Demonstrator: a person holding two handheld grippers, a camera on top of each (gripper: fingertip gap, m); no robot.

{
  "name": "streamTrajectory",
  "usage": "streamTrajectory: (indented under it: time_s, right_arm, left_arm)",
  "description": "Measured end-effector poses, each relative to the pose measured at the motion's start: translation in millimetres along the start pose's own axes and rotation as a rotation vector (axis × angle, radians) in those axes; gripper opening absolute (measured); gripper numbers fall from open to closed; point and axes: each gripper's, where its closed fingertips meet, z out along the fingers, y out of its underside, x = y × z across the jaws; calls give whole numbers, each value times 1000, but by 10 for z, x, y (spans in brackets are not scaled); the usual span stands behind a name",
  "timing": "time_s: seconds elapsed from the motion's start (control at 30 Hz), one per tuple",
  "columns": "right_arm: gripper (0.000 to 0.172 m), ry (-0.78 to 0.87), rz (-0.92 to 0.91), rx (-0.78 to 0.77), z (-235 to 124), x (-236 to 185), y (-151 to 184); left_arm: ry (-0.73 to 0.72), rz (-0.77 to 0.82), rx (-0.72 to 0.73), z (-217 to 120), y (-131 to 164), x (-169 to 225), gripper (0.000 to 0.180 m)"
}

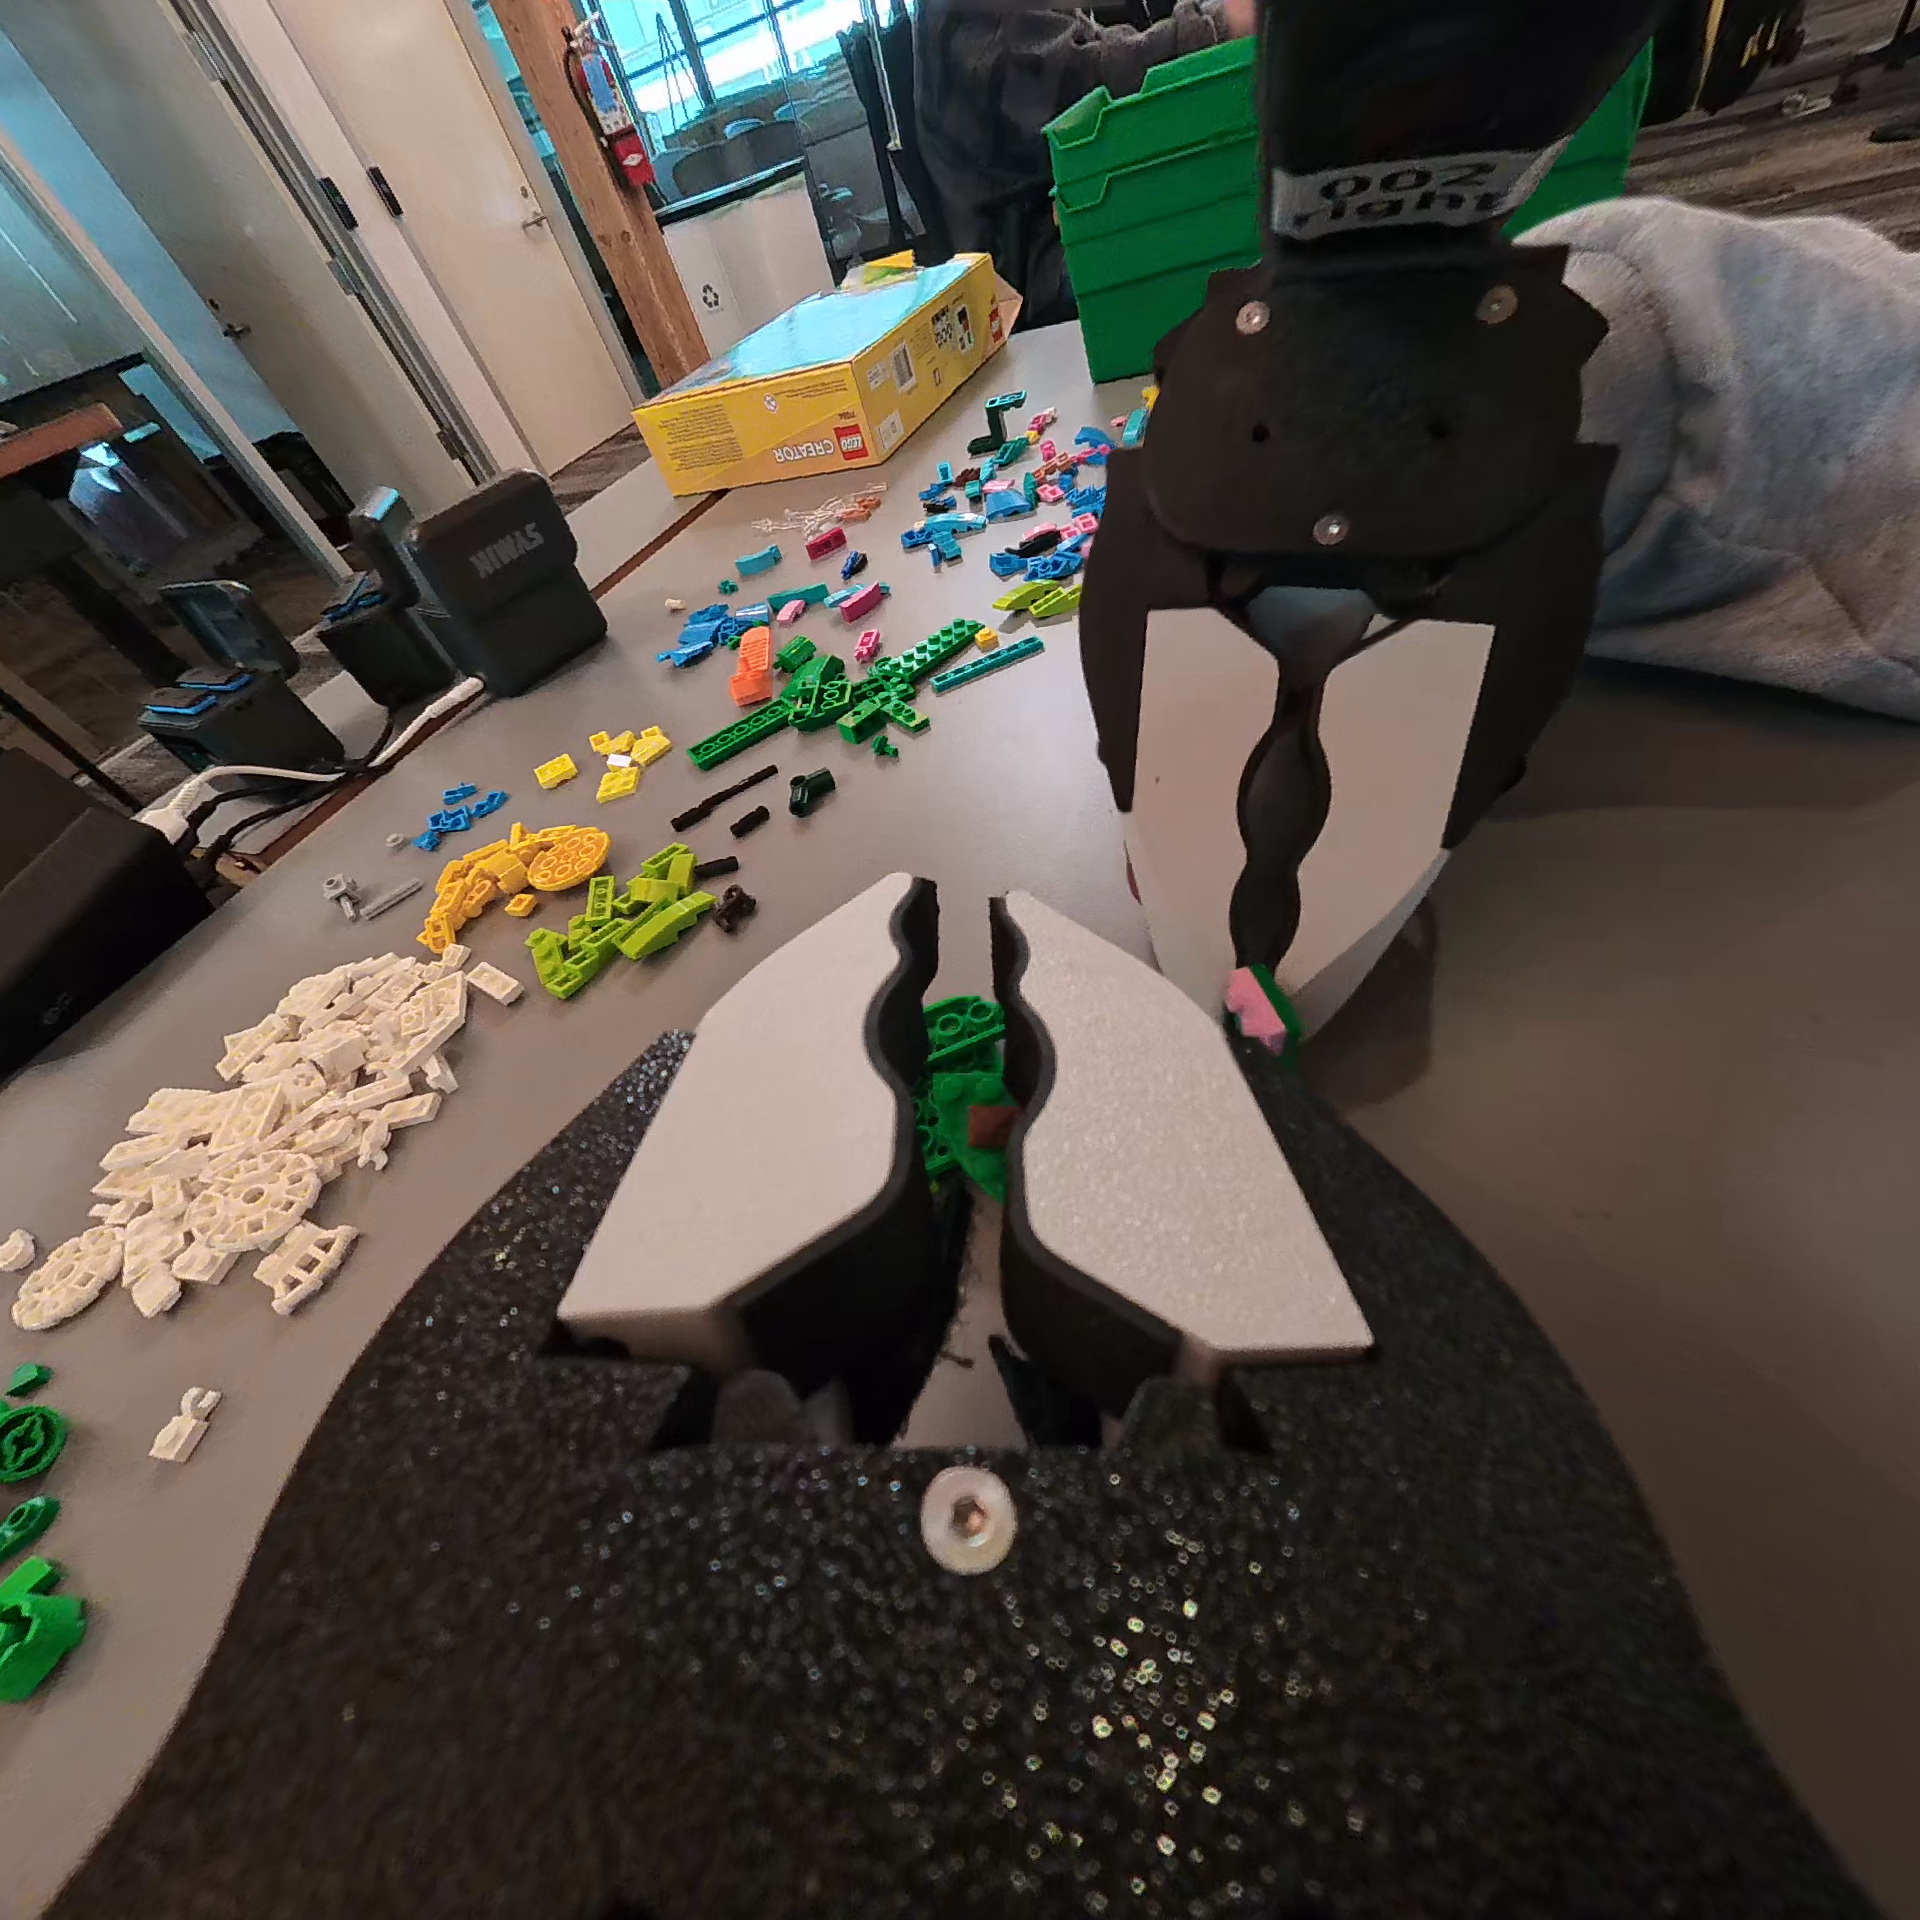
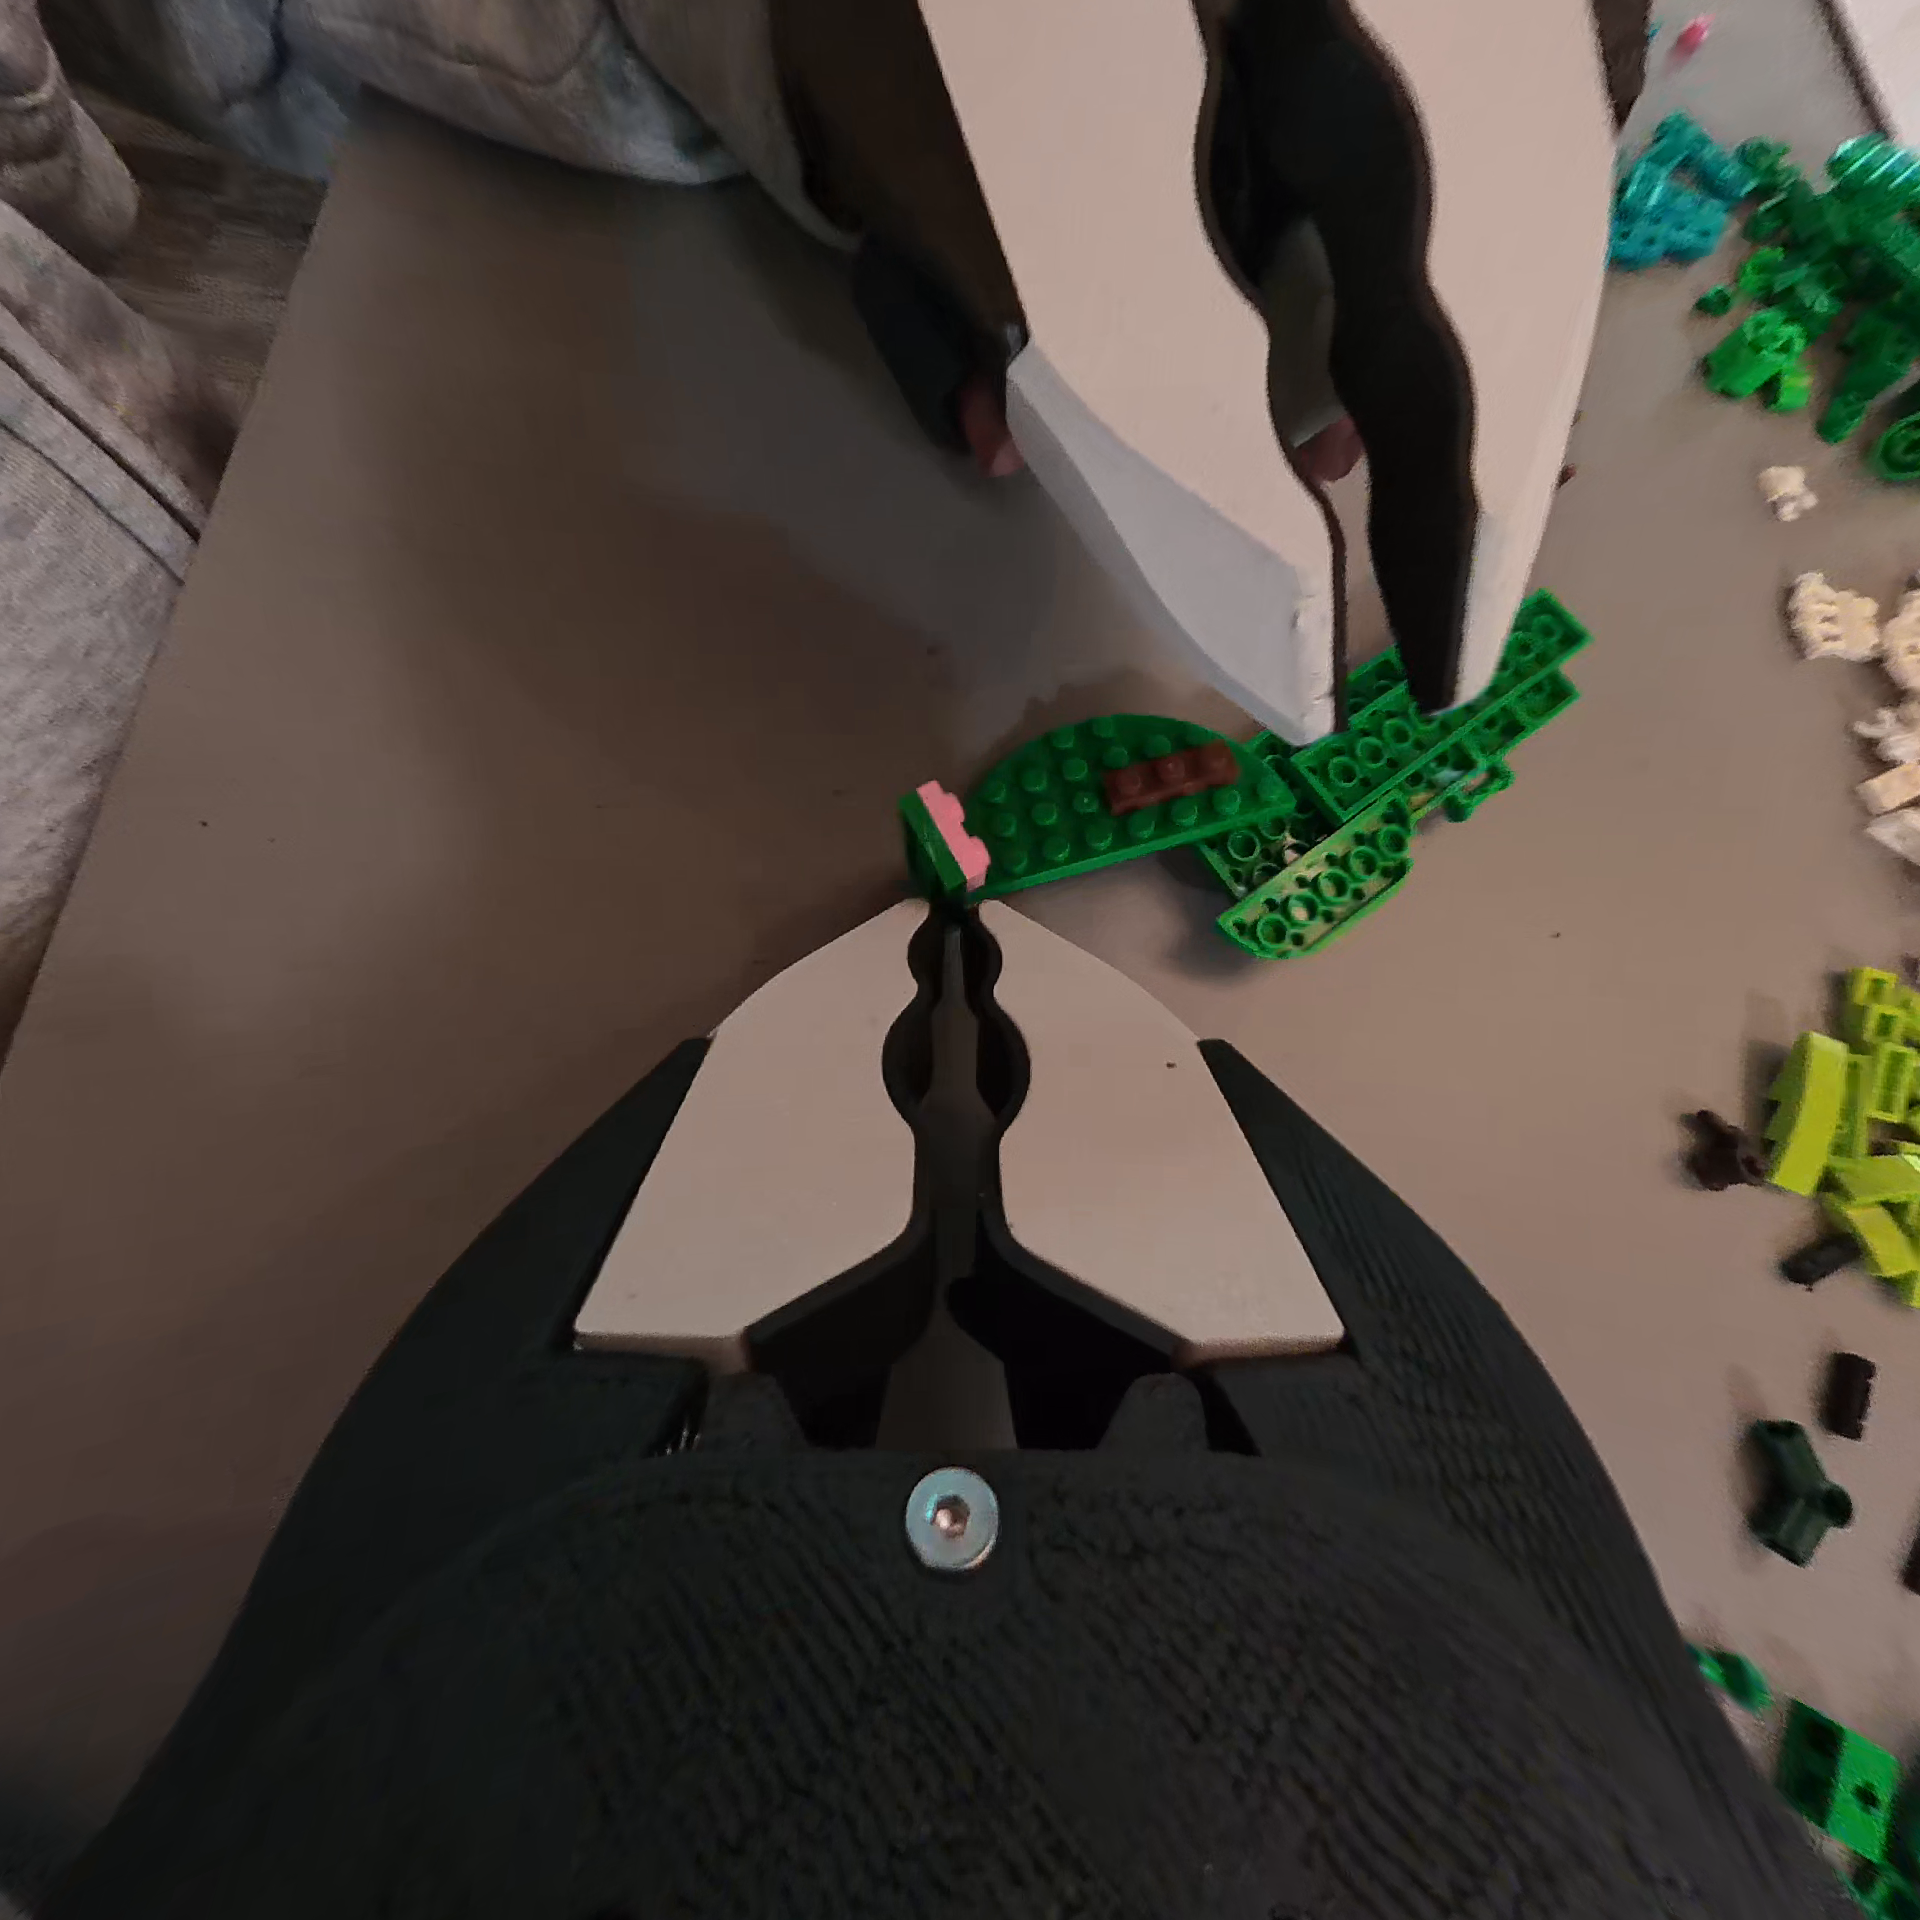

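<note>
- The right gripper (image 2: pixel 948 906) had its fingers pressed together, pinching a small green plate topped with a pink piece (image 2: pixel 943 840) by its near edge; the piece stood on edge just beyond the tips.
- Immediately right of it lay one green half-round plate (image 2: pixel 1081 821), flat side near, carrying one brown strip (image 2: pixel 1172 777); the pinched piece touched its left corner.
- The left gripper (image 2: pixel 1382 717) came down from the far side, narrowly parted, gripping the green plate assembly (image 2: pixel 1382 769) at the half-round's right end.
- The assembly's long axis ran left to right across the grey table (image 2: pixel 520 727).
- Sorted brick piles: one white (image 1: pixel 281 1122), one lime (image 1: pixel 613 914).
</note>
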Motion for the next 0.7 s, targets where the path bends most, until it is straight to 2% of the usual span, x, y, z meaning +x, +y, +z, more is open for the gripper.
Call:
streamTrajectory:
  time_s: [0.17,0.3,0.4,0.47,0.6,0.7]
  right_arm:
    - [2,54,4,55,-98,107,-70]
    - [2,128,4,108,-199,238,-126]
    - [2,159,23,206,-304,302,-261]
    - [2,165,27,256,-353,311,-333]
    - [2,156,23,287,-361,287,-390]
    - [2,173,6,280,-350,298,-381]
  left_arm:
    - [24,-12,8,-17,-8,4,10]
    - [167,-12,22,-43,-38,194,21]
    - [185,26,16,-39,-30,253,28]
    - [171,72,16,-26,-26,279,25]
    - [118,157,28,-8,-39,285,7]
    - [107,157,12,1,-30,269,6]
